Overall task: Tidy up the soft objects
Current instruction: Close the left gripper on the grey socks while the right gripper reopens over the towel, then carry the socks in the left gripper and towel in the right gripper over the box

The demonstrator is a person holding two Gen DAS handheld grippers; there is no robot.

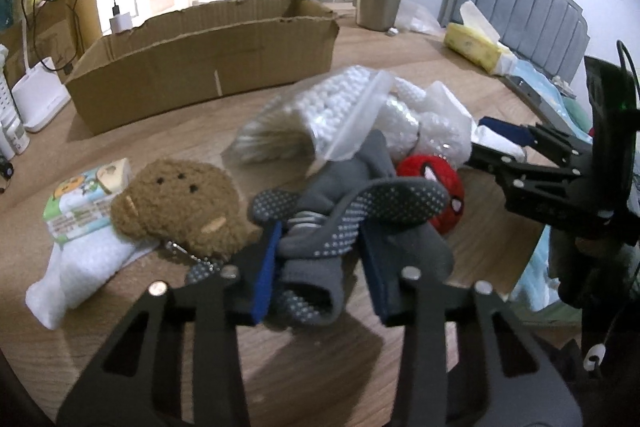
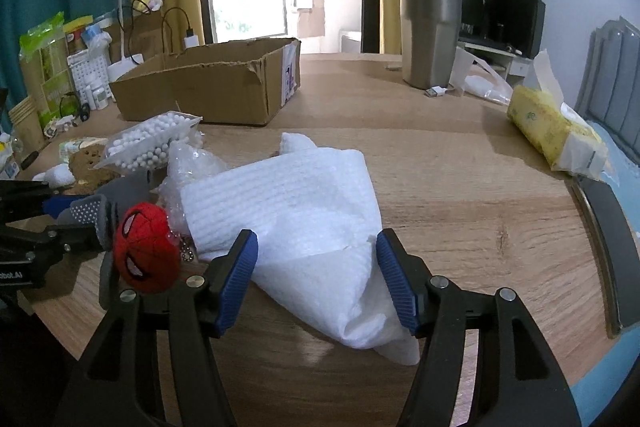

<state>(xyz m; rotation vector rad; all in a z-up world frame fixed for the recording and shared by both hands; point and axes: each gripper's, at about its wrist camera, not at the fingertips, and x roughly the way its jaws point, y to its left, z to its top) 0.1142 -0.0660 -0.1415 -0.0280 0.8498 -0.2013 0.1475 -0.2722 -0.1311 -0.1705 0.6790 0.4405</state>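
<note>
a: two grippers in play; the left gripper (image 1: 320, 275) sits low centre of the left wrist view with its blue pads clamped on the grey grip socks (image 1: 344, 219); those are bunched mid-frame on the wooden table (image 1: 168, 131), touching the brown plush (image 1: 180, 207) on their left and the red spider plush (image 1: 436, 187) on their right

b: and the right gripper (image 2: 316, 279)?

a: jaws apart; the white foam wrap (image 2: 296, 211) lies between the pads in the lower middle of the right wrist view; can't tell if a pad touches it; not squeezed

b: where's the cardboard box (image 1: 200, 67)?

a: upper left of centre, open top, behind the pile; a bag of white beads (image 1: 320, 115) lies just in front of it
</note>
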